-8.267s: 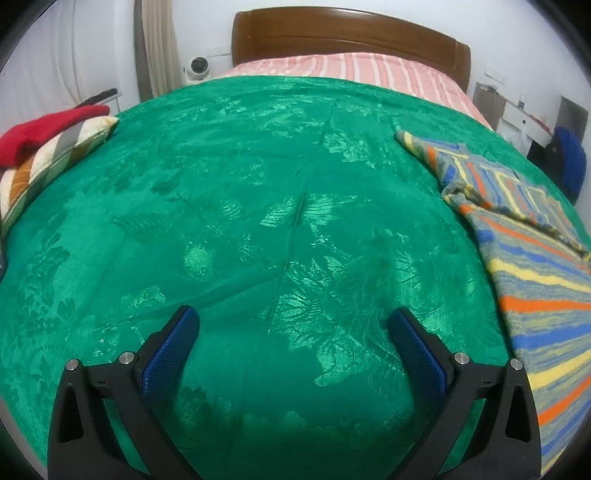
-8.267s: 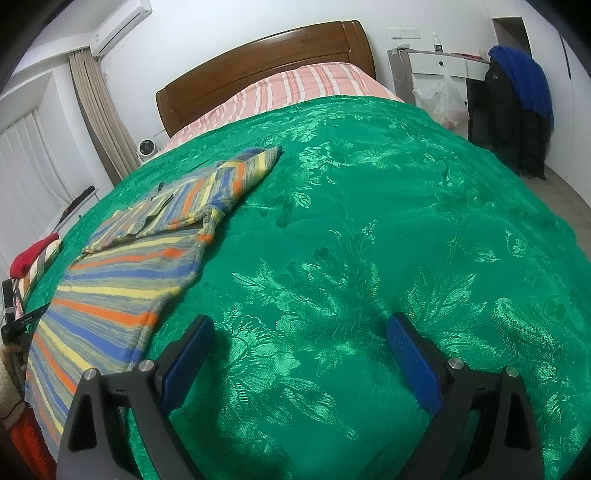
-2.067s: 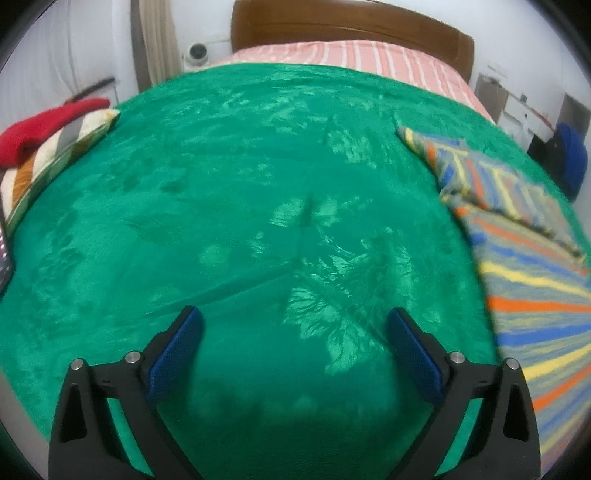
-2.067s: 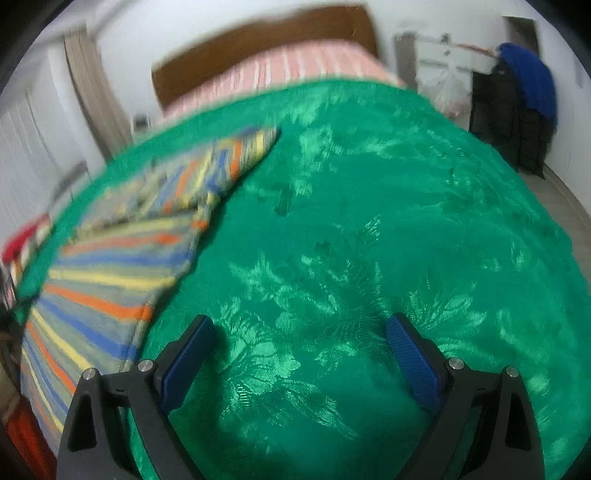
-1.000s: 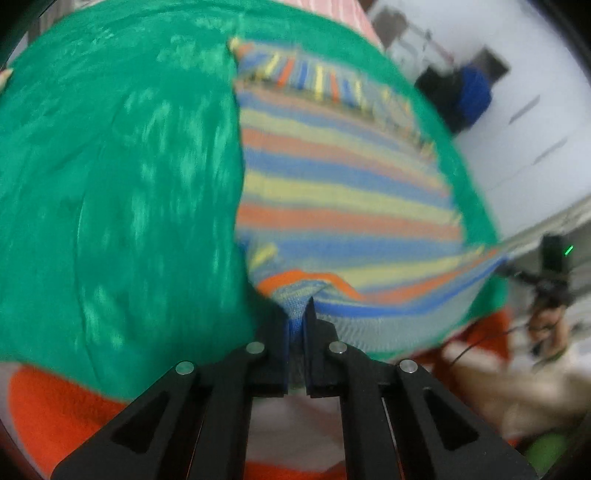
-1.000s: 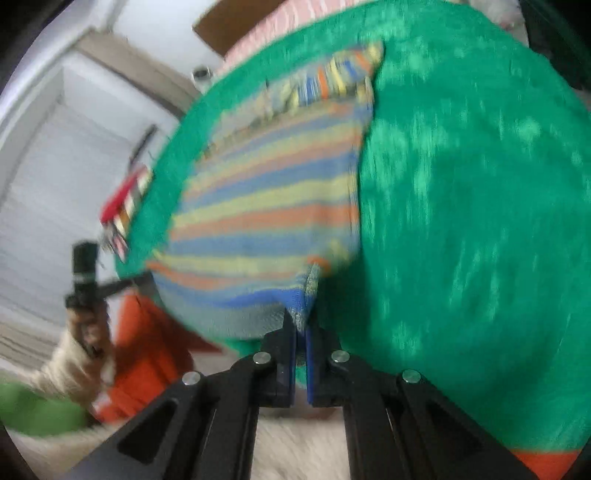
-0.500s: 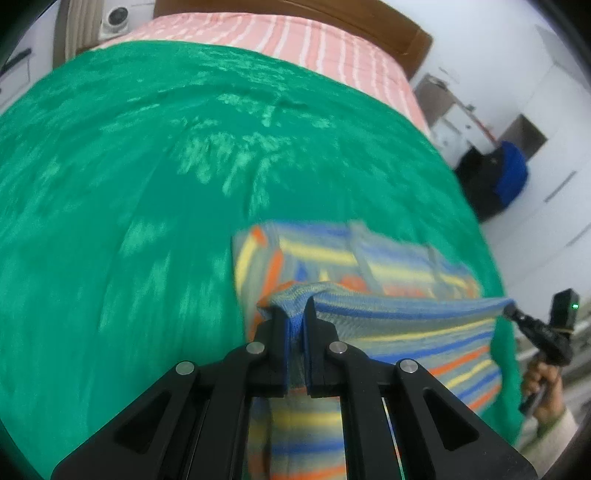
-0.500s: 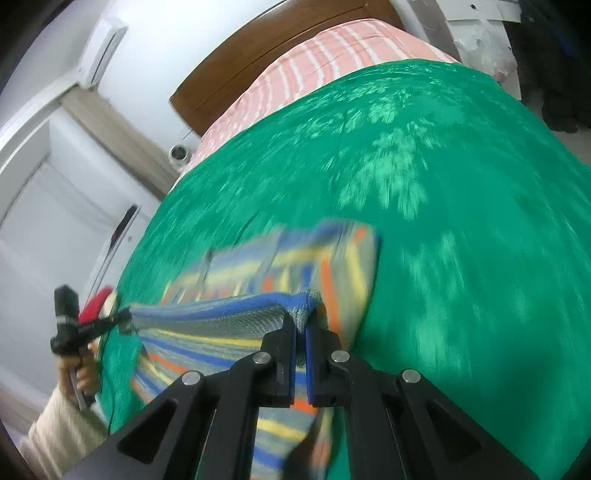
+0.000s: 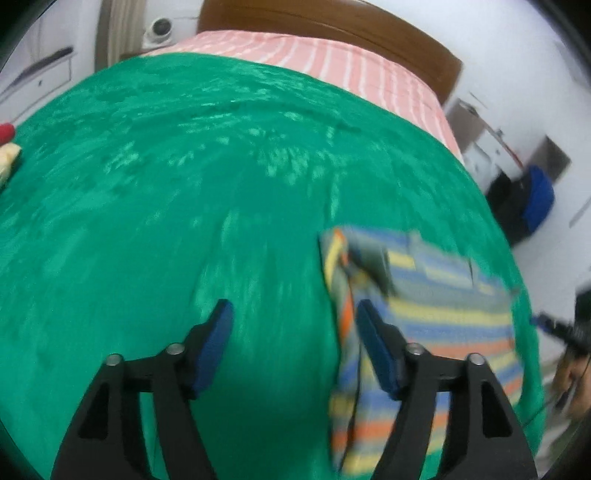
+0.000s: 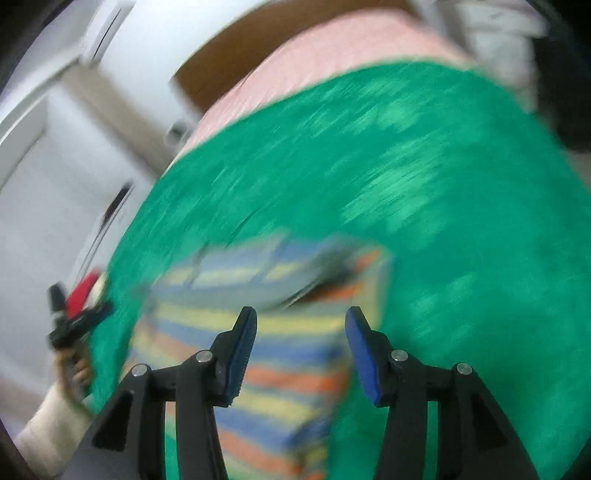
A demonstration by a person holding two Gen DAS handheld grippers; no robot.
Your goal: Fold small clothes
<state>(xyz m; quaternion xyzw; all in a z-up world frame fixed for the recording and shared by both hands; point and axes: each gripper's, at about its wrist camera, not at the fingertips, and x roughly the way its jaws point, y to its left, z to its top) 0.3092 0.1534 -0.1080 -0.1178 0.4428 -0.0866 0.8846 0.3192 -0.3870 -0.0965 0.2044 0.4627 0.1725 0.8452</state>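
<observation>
A striped garment point(image 9: 443, 314) in blue, yellow and orange lies folded over itself on the green bedspread point(image 9: 184, 184). My left gripper point(image 9: 291, 332) has its jaws opening, with only bedspread between them; the garment's left edge lies just outside the right pad. In the blurred right wrist view the same striped garment point(image 10: 280, 332) lies under my right gripper point(image 10: 301, 332). Its jaws are opening, and the cloth shows between them without the pads point(image 10: 356, 343) pressing on it. The person's other hand point(image 10: 70, 369) with the left tool shows at the left edge.
A wooden headboard point(image 9: 332, 33) and pink striped bedding point(image 9: 314, 62) lie at the far end. Red and striped clothes point(image 9: 5, 144) sit at the left bed edge. A dark coat and a blue item point(image 9: 532, 199) stand by the wall on the right.
Both grippers carried the garment's near edge up over its far half. Both have now let go of the cloth and their jaws have parted. The left gripper has shifted left, off the garment.
</observation>
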